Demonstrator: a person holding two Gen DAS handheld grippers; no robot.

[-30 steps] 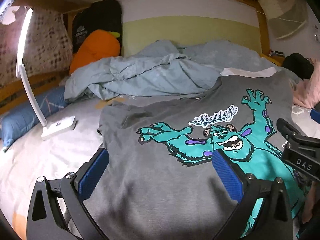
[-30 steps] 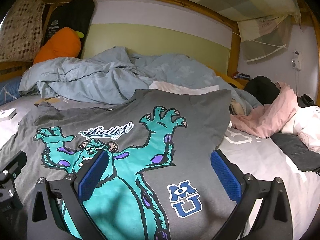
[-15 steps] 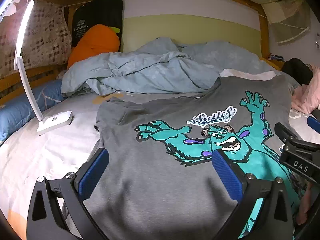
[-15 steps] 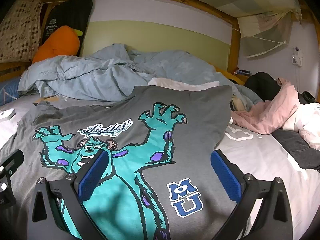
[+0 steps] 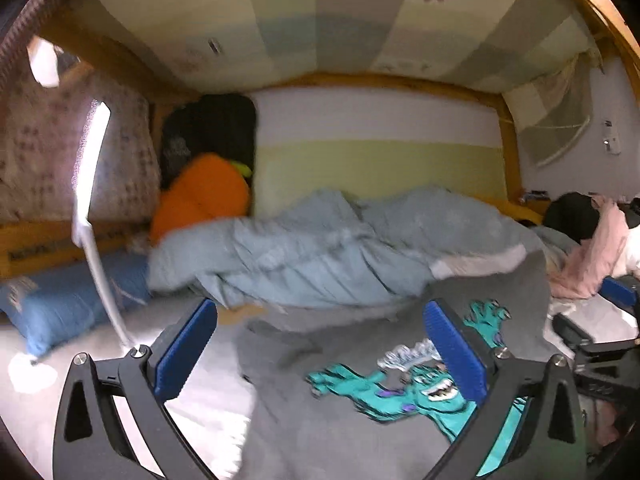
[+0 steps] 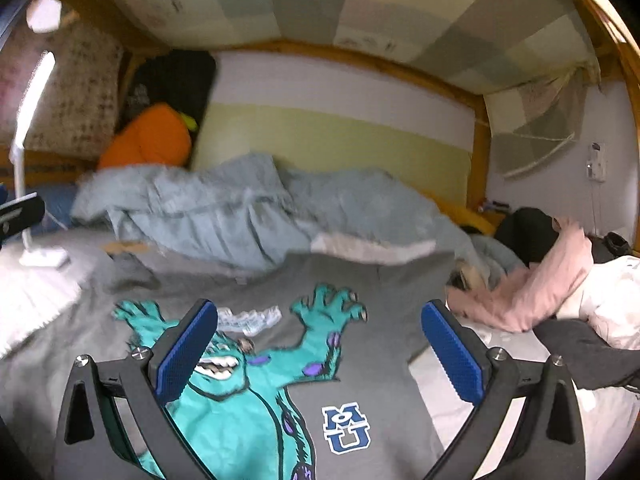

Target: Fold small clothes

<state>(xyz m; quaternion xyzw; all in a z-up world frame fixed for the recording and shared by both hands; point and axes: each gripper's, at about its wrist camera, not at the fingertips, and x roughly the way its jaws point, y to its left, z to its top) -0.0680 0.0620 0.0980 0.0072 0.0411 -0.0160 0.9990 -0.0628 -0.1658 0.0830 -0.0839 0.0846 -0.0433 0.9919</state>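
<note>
Bed sheet (image 6: pixel 460 396) under a grey T-shirt (image 6: pixel 372 364) spread flat, print up.
Both my left gripper (image 5: pixel 320 354) and right gripper (image 6: pixel 318 354) hang above it, fingers wide apart, holding nothing; a blue blanket (image 6: pixel 224 208) lies bunched beyond, pink clothes (image 6: pixel 532 292) at right.

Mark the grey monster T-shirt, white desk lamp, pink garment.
Grey monster T-shirt (image 6: pixel 376 364): right wrist view, plain grey chest.
White desk lamp (image 5: pixel 86 184): left wrist view, lit bar.
Pink garment (image 6: pixel 536 296): right wrist view, bunched sleeve.
</note>
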